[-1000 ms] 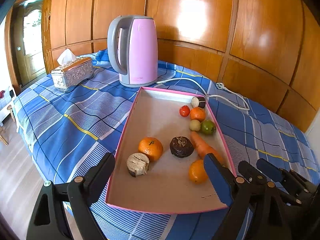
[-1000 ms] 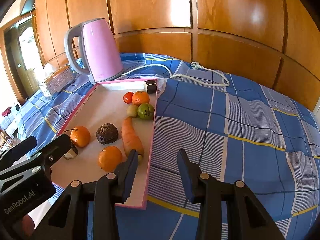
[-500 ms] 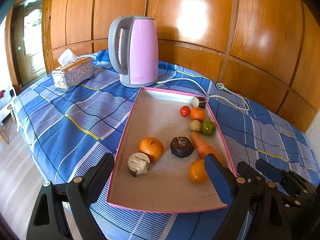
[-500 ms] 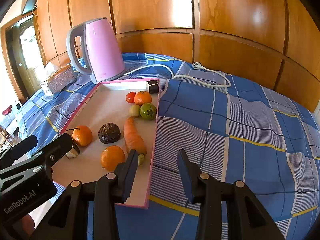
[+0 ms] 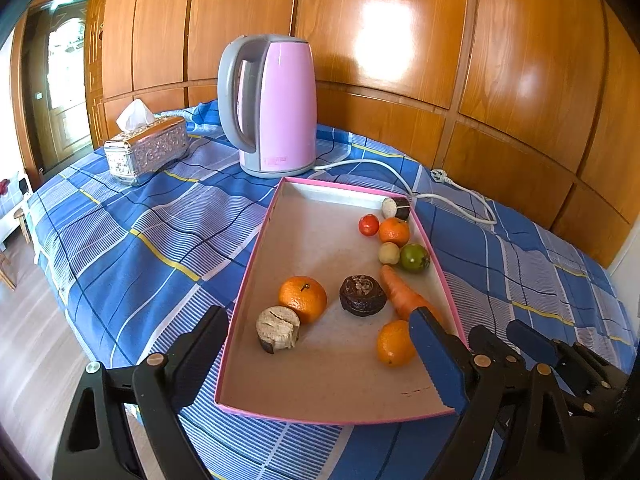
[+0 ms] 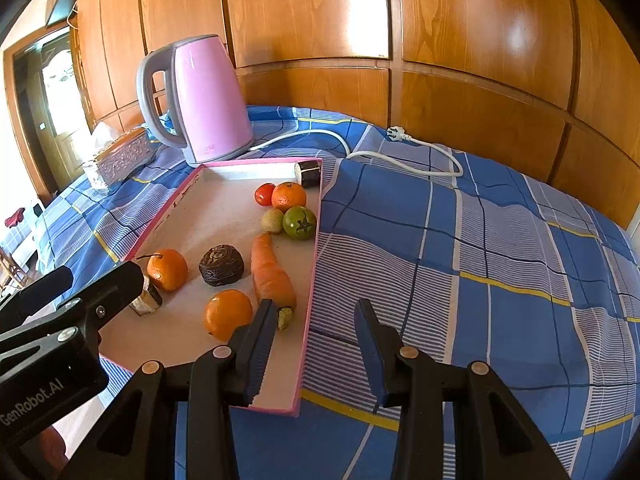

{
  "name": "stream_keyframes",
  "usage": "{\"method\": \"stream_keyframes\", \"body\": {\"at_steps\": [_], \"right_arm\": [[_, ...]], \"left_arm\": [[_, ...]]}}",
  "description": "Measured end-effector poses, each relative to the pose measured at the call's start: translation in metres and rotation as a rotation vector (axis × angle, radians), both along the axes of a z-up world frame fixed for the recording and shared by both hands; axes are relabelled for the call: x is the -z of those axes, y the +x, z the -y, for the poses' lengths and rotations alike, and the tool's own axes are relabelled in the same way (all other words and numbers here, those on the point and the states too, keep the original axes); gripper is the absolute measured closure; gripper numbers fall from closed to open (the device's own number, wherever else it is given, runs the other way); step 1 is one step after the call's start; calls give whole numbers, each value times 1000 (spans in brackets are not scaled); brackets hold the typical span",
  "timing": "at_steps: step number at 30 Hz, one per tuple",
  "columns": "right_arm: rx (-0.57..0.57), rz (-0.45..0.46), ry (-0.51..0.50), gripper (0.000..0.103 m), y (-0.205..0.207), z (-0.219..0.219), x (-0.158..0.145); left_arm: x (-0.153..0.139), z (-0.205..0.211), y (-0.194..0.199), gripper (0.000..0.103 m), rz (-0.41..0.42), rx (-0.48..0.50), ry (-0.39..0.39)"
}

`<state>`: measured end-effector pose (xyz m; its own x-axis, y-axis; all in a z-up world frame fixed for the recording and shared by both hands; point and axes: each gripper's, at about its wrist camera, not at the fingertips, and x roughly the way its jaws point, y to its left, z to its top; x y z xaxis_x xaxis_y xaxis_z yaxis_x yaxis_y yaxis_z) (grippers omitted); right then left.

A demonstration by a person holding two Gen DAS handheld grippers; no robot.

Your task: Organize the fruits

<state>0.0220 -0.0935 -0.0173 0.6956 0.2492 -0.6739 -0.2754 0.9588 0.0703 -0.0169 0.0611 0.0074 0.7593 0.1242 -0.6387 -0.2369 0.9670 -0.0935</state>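
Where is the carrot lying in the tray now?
In both wrist views the carrot lies along the pink tray's right edge, between the dark brown fruit and that rim, just behind the nearest orange.

Fruits (image 5: 303, 298) in pink tray (image 5: 256, 268)

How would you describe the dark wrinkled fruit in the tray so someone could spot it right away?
Find the pink-rimmed tray in front of the pink kettle on the blue checked cloth. Near the tray's middle, between the stemmed orange and the carrot, sits the dark wrinkled fruit. It is the only near-black, squat, crinkled piece there; its neighbours are smooth and orange.
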Motion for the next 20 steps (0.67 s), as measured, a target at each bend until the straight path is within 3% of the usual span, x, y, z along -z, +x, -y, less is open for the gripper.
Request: {"method": "stream_keyframes", "body": {"at_steps": [20], "right_arm": [[1, -6, 10, 62, 1, 5, 3]], "left_arm": [[-1, 5, 0, 10, 12, 7, 15]]}}
